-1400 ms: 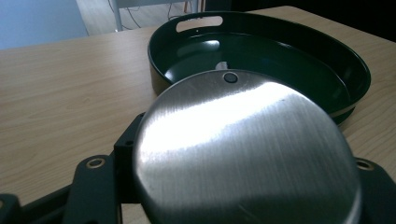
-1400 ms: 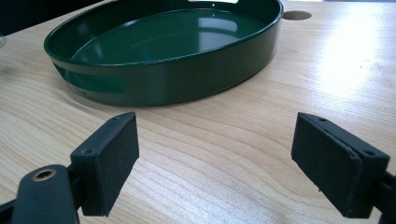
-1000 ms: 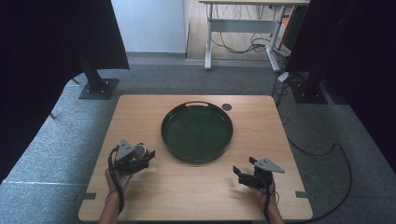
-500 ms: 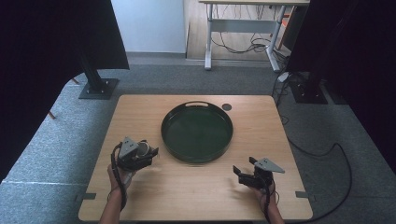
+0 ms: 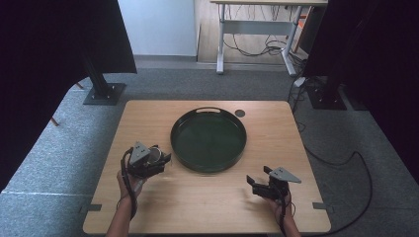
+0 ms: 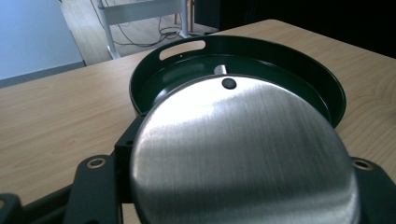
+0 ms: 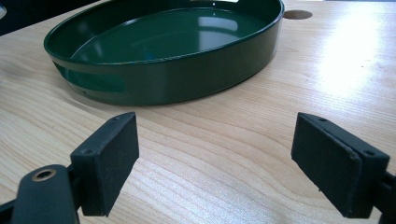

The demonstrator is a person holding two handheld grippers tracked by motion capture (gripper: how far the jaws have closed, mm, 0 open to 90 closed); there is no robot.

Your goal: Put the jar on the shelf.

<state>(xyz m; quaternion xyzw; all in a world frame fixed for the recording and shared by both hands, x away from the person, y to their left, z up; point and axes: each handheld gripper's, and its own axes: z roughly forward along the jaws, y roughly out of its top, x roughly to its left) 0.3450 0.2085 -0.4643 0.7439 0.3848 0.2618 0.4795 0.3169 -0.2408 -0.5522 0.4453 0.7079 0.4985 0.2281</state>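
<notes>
A grey carpeted floor surrounds the light wooden table [image 5: 207,197] I'm working at, with a white-legged desk and loose cables behind it. My left gripper [image 5: 165,159] is clamped on a brushed steel disc [image 6: 243,154], round, with 1 small dark hole near its far edge; I can read no brand, label or writing on it. It sits between the jaws just beside the left rim of the dark green round tray [image 5: 208,166], which stands at the table's middle with a slot handle on its far wall. I see no lettering on the tray either. My left hand [image 5: 129,181] grips from below, forearm angled in from the bottom edge. My right gripper [image 7: 217,154] hovers low over bare wood near the tray's front right, jaws wide apart, holding nothing, its hand behind it.
</notes>
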